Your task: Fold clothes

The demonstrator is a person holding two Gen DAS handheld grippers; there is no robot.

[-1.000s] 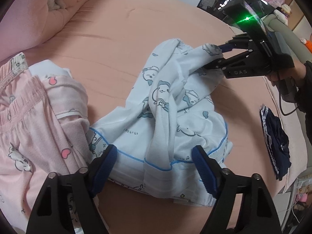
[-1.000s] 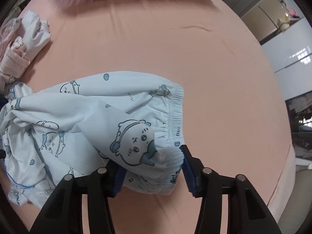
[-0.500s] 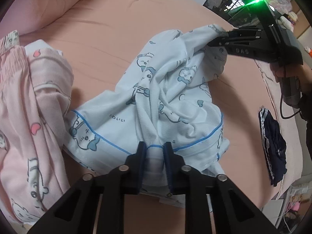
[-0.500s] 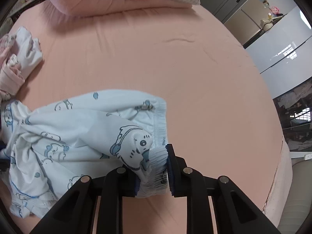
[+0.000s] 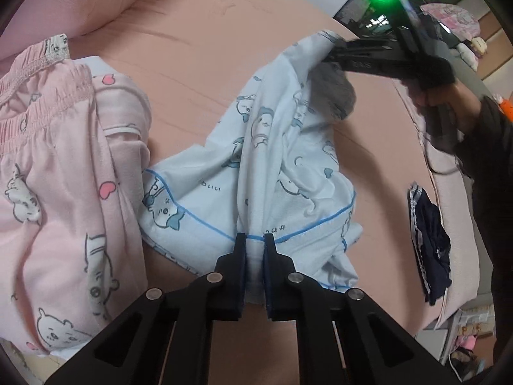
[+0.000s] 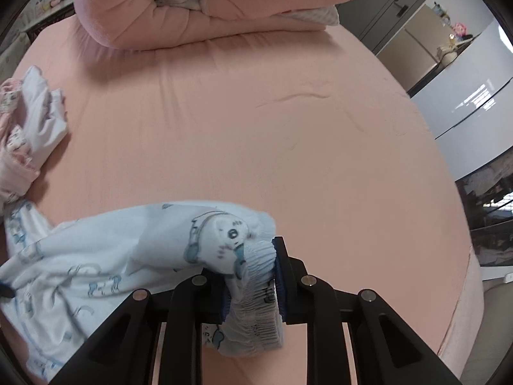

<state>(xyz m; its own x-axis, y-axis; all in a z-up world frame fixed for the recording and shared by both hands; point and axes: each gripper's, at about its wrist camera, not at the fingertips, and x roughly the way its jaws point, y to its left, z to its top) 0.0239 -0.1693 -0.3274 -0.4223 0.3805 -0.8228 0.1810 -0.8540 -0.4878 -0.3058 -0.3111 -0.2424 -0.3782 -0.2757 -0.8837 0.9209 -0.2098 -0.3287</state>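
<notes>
At lower centre, the left gripper [image 5: 255,250] is clamped on the blue-piped hem of pale blue cartoon-print pyjama shorts [image 5: 272,166], while the right gripper [image 6: 251,276] pinches their gathered waistband, apparently to stretch them flat over the pink bed [image 6: 256,112].

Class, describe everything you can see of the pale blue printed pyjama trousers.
The pale blue pyjama trousers look like soft cotton, printed with cartoon animals, blue piping at the hem, a gathered elastic waistband. They lie crumpled on the pink sheet. The left hand-held gripper pinches the hem; the right hand-held gripper clamps the lifted waistband. Pink pyjamas lie alongside.
</notes>
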